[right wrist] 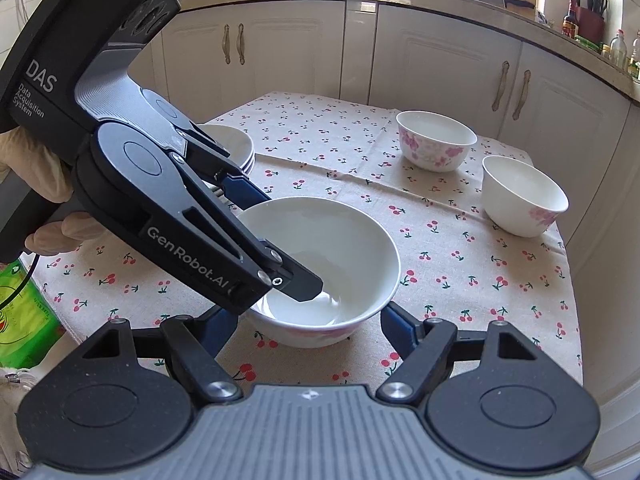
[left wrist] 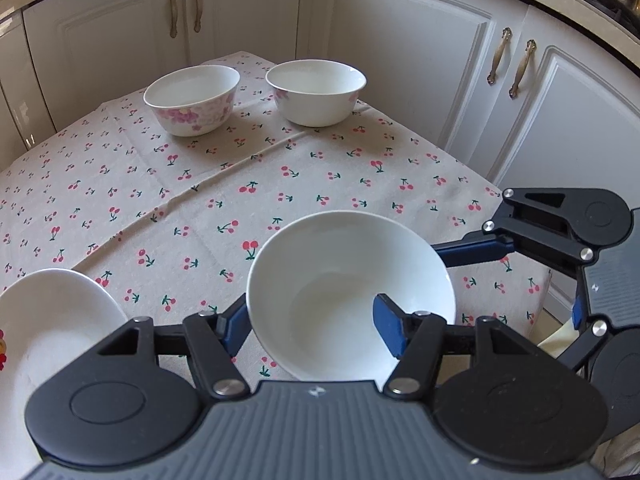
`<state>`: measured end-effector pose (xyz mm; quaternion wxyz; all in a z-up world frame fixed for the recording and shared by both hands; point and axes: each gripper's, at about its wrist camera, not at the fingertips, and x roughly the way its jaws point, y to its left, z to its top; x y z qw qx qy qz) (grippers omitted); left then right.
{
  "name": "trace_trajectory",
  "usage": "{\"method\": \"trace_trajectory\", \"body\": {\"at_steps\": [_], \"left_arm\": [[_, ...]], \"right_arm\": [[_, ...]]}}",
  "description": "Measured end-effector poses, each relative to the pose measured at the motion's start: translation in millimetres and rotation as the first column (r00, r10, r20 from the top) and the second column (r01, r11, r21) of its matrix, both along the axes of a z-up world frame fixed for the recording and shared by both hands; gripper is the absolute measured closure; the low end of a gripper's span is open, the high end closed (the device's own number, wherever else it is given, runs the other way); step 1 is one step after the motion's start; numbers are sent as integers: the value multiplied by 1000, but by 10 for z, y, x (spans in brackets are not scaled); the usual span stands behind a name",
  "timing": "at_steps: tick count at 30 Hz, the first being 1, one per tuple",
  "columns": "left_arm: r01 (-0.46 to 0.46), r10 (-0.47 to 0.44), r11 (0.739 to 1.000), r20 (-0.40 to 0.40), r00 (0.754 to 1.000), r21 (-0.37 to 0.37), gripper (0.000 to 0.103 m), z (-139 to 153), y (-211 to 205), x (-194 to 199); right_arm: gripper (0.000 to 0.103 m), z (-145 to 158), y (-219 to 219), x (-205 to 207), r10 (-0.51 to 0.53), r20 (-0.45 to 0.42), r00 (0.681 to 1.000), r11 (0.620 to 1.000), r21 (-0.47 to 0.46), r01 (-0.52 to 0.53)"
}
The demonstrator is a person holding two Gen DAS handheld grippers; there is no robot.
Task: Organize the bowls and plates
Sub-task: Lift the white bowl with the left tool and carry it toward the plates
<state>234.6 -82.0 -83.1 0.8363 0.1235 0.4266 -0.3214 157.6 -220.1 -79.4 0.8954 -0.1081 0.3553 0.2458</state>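
Your left gripper (left wrist: 316, 320) pinches the near bowl's (left wrist: 344, 264) wall, one finger inside; your right gripper (right wrist: 308, 326) stands open around it, not touching. Plates (right wrist: 236, 148) look stacked already; two flowered bowls (right wrist: 436, 140) across the table (left wrist: 120, 184) still wait, unstacked.
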Motion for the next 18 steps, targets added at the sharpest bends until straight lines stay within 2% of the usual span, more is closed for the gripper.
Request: {"method": "trace_trajectory", "body": {"at_steps": [18], "left_arm": [[7,-8,1000,-15,1000,-28,35,-17,11,-23]], "right_arm": [[21,33,2,-20,7,-4,1000,1000,-10,-7]]}}
